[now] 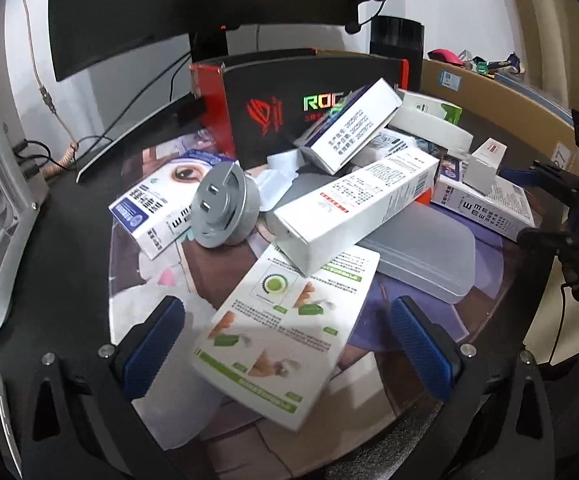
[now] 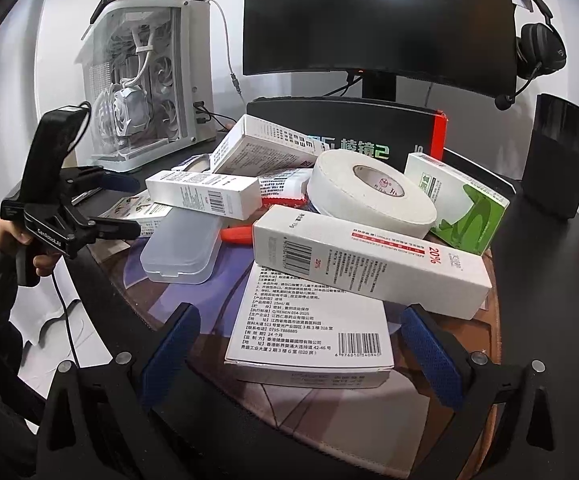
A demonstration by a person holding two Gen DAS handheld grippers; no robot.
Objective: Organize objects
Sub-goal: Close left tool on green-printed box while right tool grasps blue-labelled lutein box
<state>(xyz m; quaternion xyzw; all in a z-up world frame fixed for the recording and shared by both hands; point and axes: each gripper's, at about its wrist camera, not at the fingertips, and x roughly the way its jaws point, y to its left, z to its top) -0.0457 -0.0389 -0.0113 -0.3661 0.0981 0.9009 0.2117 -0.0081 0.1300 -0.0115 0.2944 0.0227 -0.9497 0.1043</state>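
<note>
Both the left gripper and right gripper are spread wide, nothing held. The flat white green-printed carton lies before the black-and-red box, between the left fingers. Sorting seems barely started; closing on it is probably next.

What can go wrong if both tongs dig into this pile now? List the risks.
1. The long white box marked 20% lies tilted across the flat white box between the open right tongs; pulling the lower one would likely tip it off.
2. The white tape roll leans on the pile and could roll.
3. The left tongs, also open, straddle the green-printed box, which another long box overlaps.
</note>
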